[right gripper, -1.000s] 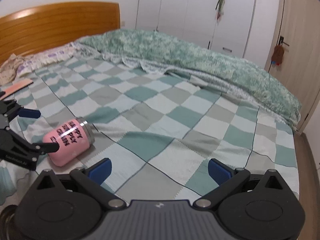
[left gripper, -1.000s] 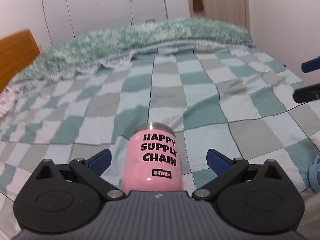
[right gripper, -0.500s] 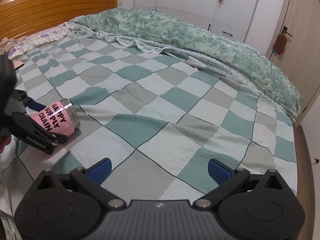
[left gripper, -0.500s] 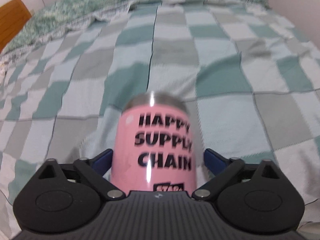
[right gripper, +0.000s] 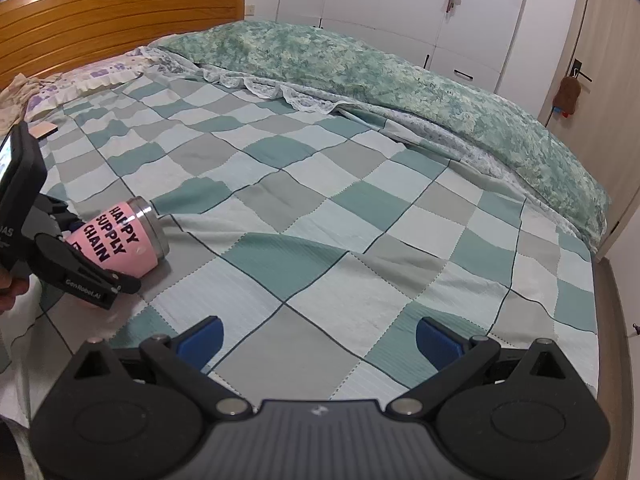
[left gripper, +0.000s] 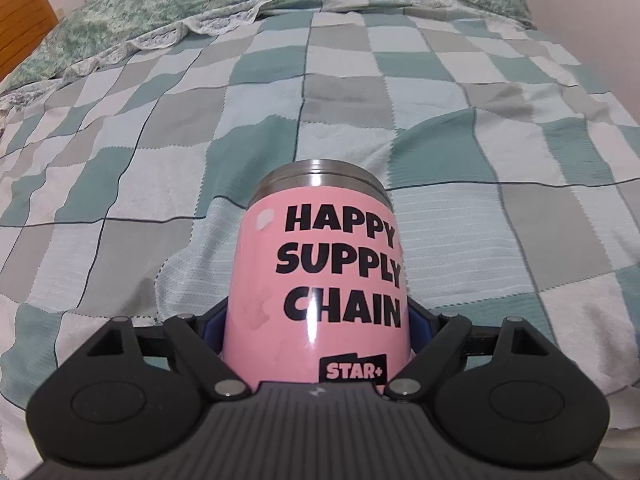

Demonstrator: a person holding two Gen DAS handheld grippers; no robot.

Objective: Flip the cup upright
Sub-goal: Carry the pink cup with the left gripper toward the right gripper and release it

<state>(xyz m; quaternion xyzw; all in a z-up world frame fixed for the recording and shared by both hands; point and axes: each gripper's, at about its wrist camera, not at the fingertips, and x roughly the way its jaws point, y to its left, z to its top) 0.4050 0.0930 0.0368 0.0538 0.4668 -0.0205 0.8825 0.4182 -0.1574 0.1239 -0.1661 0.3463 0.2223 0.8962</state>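
A pink cup [left gripper: 320,280] with a steel rim and black "HAPPY SUPPLY CHAIN" lettering lies on its side on the checked bedspread, rim pointing away from me. My left gripper [left gripper: 318,326] has its blue pads pressed against both sides of the cup near its base. In the right wrist view the cup [right gripper: 124,236] lies at the left, held by the left gripper [right gripper: 86,258]. My right gripper [right gripper: 318,338] is open and empty, low over the bedspread, well to the right of the cup.
The checked bedspread [right gripper: 320,208] covers the bed. A green floral duvet [right gripper: 380,76] lies bunched along the far side. A wooden headboard [right gripper: 100,12] stands at the left, with pillows [right gripper: 92,80] below it. White wardrobes and a door [right gripper: 592,60] stand behind.
My left gripper moved forward around the cup and closed its pads on it. The right gripper's view shifted slightly; it stayed open.
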